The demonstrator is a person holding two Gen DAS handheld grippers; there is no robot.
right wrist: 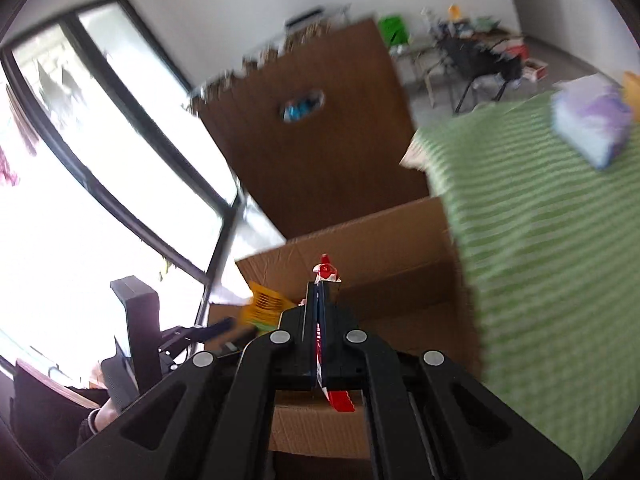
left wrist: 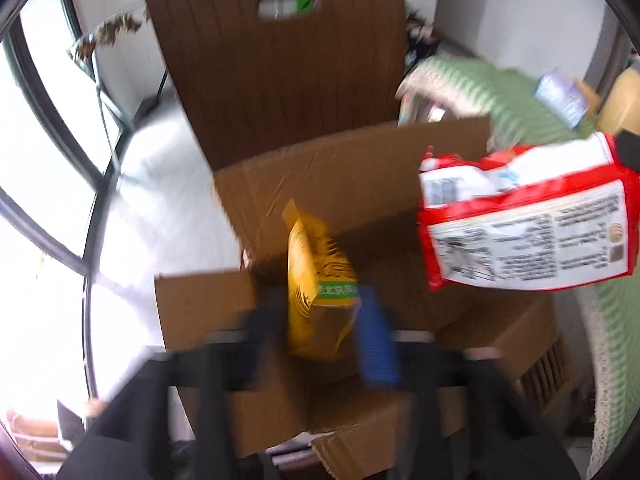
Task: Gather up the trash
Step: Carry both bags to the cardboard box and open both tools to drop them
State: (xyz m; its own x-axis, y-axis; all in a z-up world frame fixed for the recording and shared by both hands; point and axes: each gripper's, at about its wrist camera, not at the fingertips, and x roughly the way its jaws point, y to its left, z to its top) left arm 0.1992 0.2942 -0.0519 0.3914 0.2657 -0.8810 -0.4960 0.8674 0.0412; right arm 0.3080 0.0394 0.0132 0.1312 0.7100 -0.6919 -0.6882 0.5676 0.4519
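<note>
My left gripper [left wrist: 320,308] is shut on a crumpled yellow snack wrapper [left wrist: 316,276] and holds it over an open cardboard box [left wrist: 332,184] that stands on a brown chair. My right gripper [right wrist: 320,292] is shut on a red and white food packet [right wrist: 325,273], seen edge-on between the fingers. The same packet [left wrist: 528,220] hangs at the right of the left wrist view, over the box's right side. The yellow wrapper [right wrist: 264,304] and the left gripper [right wrist: 216,330] show at the lower left of the right wrist view, beside the box [right wrist: 384,248].
The brown chair back [left wrist: 276,76] with a handle slot rises behind the box. A table with a green striped cloth [right wrist: 552,248] lies to the right, with a purple and white tissue pack [right wrist: 592,124] on it. Large windows [right wrist: 100,184] are at the left.
</note>
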